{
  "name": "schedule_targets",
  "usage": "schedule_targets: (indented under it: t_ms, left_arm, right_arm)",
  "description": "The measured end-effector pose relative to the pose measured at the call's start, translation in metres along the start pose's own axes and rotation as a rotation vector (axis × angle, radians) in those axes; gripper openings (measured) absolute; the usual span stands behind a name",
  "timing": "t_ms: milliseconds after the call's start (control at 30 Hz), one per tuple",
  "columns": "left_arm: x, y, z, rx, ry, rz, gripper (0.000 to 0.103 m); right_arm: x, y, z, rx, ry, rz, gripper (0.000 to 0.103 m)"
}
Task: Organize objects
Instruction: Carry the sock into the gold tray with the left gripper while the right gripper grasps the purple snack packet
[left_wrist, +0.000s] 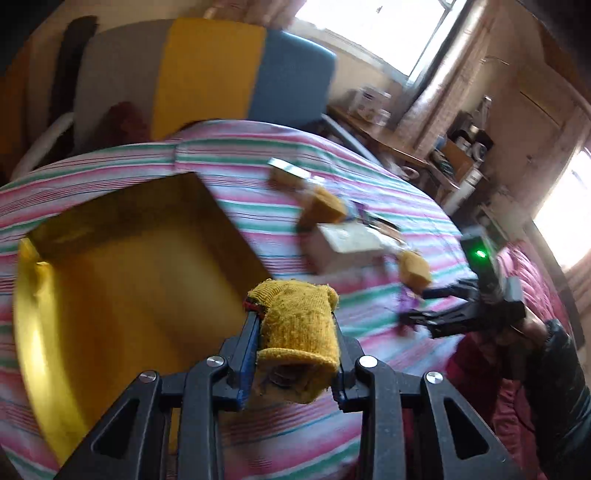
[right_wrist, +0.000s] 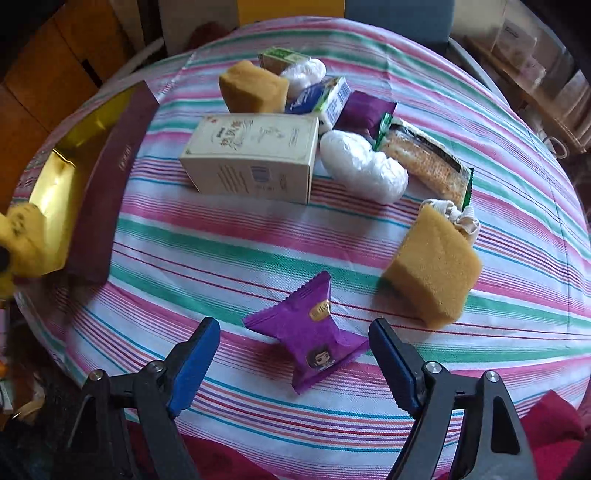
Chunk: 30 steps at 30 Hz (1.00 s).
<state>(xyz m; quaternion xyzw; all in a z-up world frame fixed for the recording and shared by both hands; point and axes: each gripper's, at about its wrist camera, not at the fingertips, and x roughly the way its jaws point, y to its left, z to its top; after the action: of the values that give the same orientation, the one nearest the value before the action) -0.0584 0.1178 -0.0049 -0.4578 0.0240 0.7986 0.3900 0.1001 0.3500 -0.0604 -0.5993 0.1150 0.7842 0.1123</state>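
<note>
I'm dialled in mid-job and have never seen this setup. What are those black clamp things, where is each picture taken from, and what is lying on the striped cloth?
There is no robot arm: a person holds a two-finger clamp in each hand, and a camera on each looks forward along its jaws.

The left view shows the left gripper shut on a yellow knitted cloth, next to the gold-lined box. The right gripper shows further off.

The right view shows the right gripper open, jaws either side of a purple snack packet without touching it.

On the striped tablecloth also lie two tan sponges, a cream carton, white wrapped bundles and a long snack packet.
</note>
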Motion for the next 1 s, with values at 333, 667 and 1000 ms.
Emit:
schedule_targets:
  t_ms: [333,667,1000]
  left_arm:
    - [-0.005,0.154,0.022,-0.22,-0.014,0.258,0.032]
    - [0.032,0.206,0.049,-0.26,0.018,0.389,0.034]
    - [0.048,0.222,0.061,-0.262,0.018,0.497,0.05]
  right_arm:
    - [0.021,0.013,-0.002,-0.071,0.077,-0.071,0.029]
    - [0.018,0.003,-0.003,-0.056,0.075,-0.067,0.029]
    - [0.012,-0.01,0.001,-0.052,0.074,-0.054,0.029]
